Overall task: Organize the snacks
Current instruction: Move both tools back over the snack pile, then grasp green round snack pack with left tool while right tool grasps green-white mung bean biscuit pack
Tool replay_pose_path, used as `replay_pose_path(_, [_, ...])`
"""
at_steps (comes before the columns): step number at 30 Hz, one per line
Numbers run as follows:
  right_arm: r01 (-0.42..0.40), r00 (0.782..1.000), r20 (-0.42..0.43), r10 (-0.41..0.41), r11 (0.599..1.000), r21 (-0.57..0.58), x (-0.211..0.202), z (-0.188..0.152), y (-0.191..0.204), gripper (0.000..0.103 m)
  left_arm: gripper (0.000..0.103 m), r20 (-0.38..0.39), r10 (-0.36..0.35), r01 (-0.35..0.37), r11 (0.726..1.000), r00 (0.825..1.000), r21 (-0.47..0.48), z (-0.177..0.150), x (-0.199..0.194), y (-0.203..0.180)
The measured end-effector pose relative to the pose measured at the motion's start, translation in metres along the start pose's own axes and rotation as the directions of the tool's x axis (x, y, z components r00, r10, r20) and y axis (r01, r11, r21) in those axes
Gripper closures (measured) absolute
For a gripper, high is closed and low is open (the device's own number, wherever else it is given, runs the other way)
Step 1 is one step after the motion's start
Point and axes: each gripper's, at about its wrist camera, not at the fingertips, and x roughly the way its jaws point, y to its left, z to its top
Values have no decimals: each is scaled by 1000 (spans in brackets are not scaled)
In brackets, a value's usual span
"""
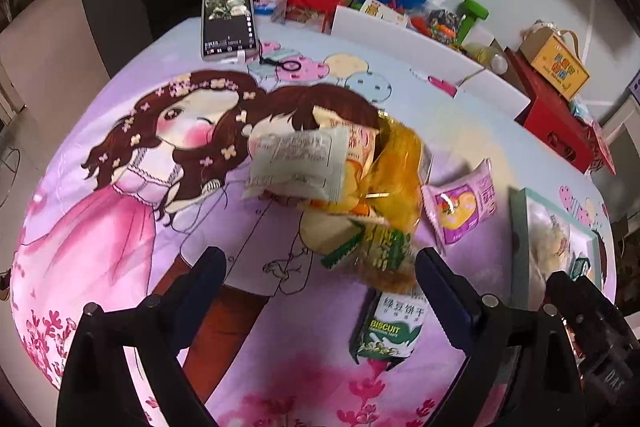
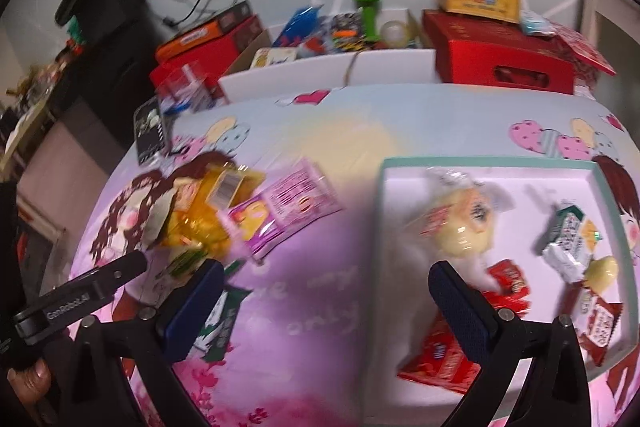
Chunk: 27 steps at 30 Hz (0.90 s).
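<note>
We worked over a cartoon-printed tablecloth [image 1: 120, 195], with a white tray [image 2: 480, 163] by its right edge already collecting sorted snacks, presumably the destination. The loose snack pile [image 1: 352, 187] sat mid-cloth, a pink packet [image 1: 460, 207] just beside it. Nearer us lay a green packet [image 1: 390, 331] reading "BISCUIT". Our left gripper [image 1: 320, 267] and right gripper [image 2: 324, 283] both gaped wide, holding nothing; the left one's arm read "GenRobot.AI".
</note>
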Motion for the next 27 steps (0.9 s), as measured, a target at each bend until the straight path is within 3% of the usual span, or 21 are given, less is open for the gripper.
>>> replay_pose_path(10, [-20, 996, -92, 13, 997, -68, 34, -15, 32, 0, 7, -57, 9, -13, 998, 998, -62, -9, 18, 21])
replay_pose_path(18, [-37, 990, -140, 19, 991, -125, 54, -27, 58, 0, 7, -85, 69, -77, 993, 994, -94, -9, 29, 44])
replay_pose_path(27, [-34, 981, -195, -6, 979, -199, 75, -42, 83, 0, 7, -114, 60, -75, 987, 992, -141, -8, 39, 61])
